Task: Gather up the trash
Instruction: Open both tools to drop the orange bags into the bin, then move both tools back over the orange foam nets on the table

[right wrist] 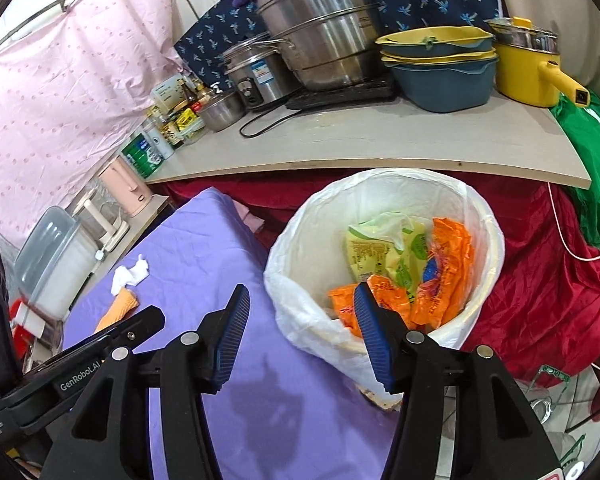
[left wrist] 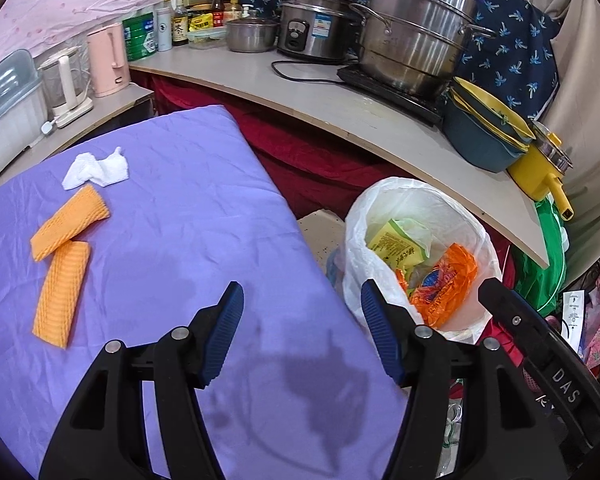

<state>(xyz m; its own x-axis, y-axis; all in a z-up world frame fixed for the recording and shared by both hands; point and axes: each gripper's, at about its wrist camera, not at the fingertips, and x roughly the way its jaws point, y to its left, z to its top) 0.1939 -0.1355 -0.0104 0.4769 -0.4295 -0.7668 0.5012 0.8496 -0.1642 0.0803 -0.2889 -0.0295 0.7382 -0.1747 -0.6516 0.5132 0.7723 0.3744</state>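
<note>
Both grippers, left (left wrist: 302, 322) and right (right wrist: 300, 326), hover with fingers spread and empty at the bench's bin-side edge, and reaching for the tissue (left wrist: 96, 170) and foam sleeves (left wrist: 70, 222) at the far corner could drag the cloth (left wrist: 188, 208).

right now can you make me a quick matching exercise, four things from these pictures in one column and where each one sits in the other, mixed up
Things:
1. crumpled white tissue
2. orange wrapper
3. yellow pot
4. pink kettle

Places:
A. inside the lined trash bin
B. on the purple cloth, next to two orange foam strips
C. on the side shelf, beside a clear kettle
D. at the end of the counter, beside the stacked blue and yellow basins

Pairs: 1-B, 2-A, 3-D, 4-C
</note>
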